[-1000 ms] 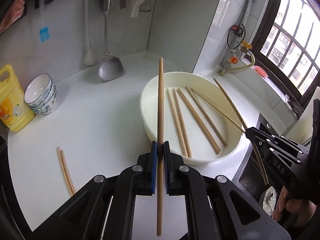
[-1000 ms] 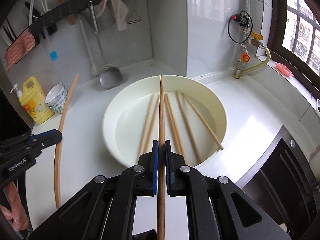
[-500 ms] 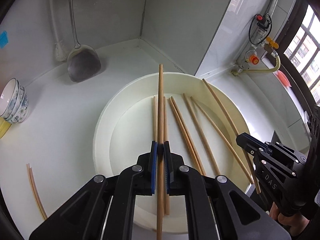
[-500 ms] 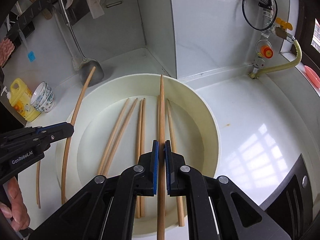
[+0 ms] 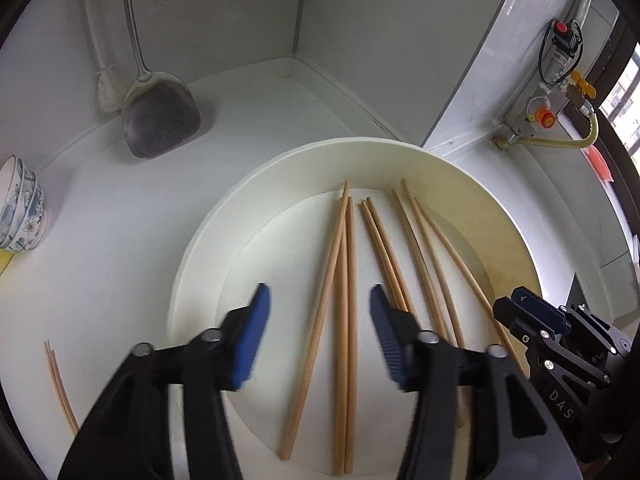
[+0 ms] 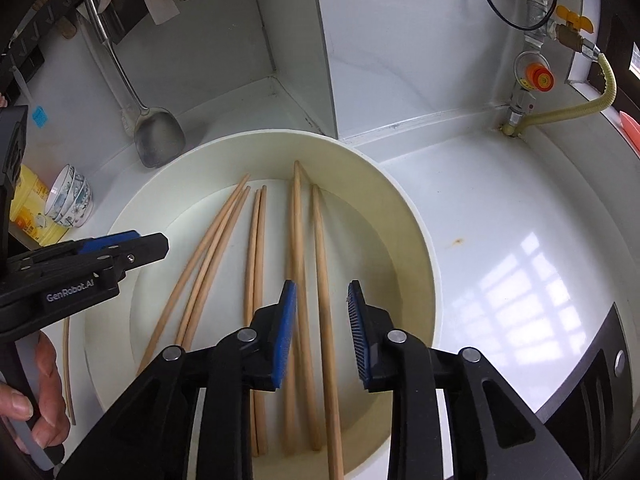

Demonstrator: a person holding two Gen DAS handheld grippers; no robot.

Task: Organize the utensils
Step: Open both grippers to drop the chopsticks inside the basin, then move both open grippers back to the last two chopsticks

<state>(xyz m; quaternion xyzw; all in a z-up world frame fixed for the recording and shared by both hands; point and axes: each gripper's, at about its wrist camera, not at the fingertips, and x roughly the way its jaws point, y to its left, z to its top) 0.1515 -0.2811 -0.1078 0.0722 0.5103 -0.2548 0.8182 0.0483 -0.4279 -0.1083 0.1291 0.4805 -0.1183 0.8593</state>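
Note:
A large cream basin point(image 5: 280, 176) point(image 6: 404, 220) sits on the white counter with several wooden chopsticks point(image 5: 349, 280) point(image 6: 256, 260) lying in it. My left gripper point(image 5: 318, 296) hovers over the basin, its jaws opening wide. Chopsticks lie loose below the gap and the blue pads touch none of them. My right gripper point(image 6: 321, 288) is opening too. A chopstick point(image 6: 320, 240) runs between its pads without touching them, resting in the basin. Each gripper shows in the other's view: the right gripper point(image 5: 520, 320) and the left gripper point(image 6: 132, 244). A thin pair of chopsticks point(image 5: 56, 376) point(image 6: 66, 360) lies on the counter left of the basin.
A metal spatula point(image 5: 160, 120) and a brush hang against the back wall. Stacked patterned bowls point(image 5: 20, 208) and a yellow bottle point(image 6: 28, 200) stand at the left. A gas valve point(image 6: 540, 76) with a hose is at the right, with a black hob point(image 6: 600, 400) below. A person's hand point(image 6: 44, 400) grips the left handle.
Both grippers came in over the basin and sank toward it. Both were shut on a chopstick; now their jaws have parted and those chopsticks lie in the basin.

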